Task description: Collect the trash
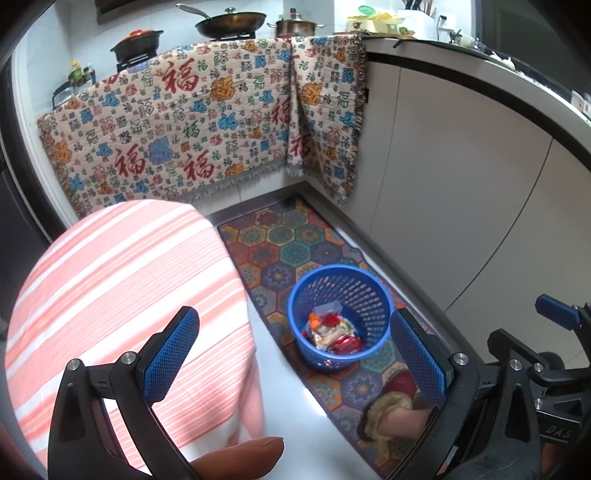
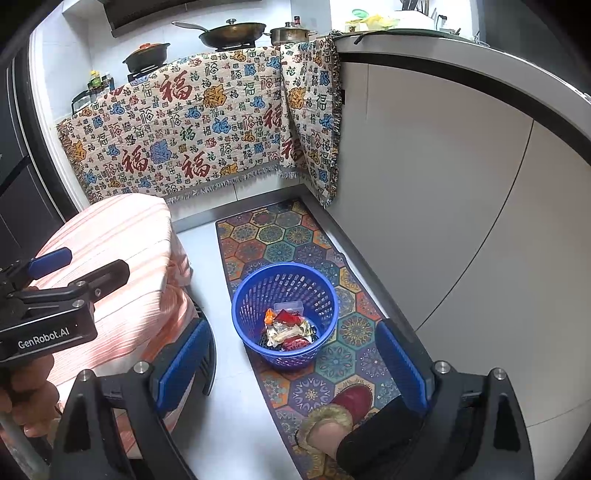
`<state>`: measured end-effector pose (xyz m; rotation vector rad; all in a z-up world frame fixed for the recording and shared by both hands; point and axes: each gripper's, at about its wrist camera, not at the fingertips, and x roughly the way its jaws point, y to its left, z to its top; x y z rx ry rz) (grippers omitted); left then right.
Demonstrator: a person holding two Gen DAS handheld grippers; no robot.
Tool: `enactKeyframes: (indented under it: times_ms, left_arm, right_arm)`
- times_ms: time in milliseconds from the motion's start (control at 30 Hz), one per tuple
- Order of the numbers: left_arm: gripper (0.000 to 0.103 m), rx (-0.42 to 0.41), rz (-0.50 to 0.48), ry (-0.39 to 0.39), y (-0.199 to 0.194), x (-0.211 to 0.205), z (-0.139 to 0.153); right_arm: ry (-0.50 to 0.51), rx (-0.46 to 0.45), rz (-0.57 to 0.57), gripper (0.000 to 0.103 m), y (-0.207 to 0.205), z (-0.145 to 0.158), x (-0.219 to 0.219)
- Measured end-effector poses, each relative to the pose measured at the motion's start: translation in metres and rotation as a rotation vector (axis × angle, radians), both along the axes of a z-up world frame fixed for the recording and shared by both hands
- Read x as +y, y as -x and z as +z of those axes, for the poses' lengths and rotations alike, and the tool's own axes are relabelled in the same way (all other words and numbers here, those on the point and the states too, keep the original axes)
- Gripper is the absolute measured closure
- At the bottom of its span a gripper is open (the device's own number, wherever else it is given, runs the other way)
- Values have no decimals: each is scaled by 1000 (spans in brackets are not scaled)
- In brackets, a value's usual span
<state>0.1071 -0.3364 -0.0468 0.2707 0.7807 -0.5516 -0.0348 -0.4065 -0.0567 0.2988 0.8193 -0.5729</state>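
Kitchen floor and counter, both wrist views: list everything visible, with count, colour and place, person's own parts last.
basket: one, blue, on the mat, upright.
wrappers: several, red, orange and silver, inside the basket.
mat: one, multicoloured hexagons, on the floor along the cabinets.
striped cloth: one, pink and white, over a rounded surface left of the basket.
patterned blanket: one, cream with red characters, hanging over the counter edge.
pans: three, dark or steel, on the stove.
slipper: one, red, on the mat.
left hand-held gripper: open, empty.
right hand-held gripper: open, empty.
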Motion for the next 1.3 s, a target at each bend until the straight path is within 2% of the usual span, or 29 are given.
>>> enactKeyframes:
  times_ms: [1300]
  left_arm:
    - [0, -1, 0, -6, -2, 2, -4]
  right_arm:
    - [-2, 10, 0, 10, -3, -8, -2]
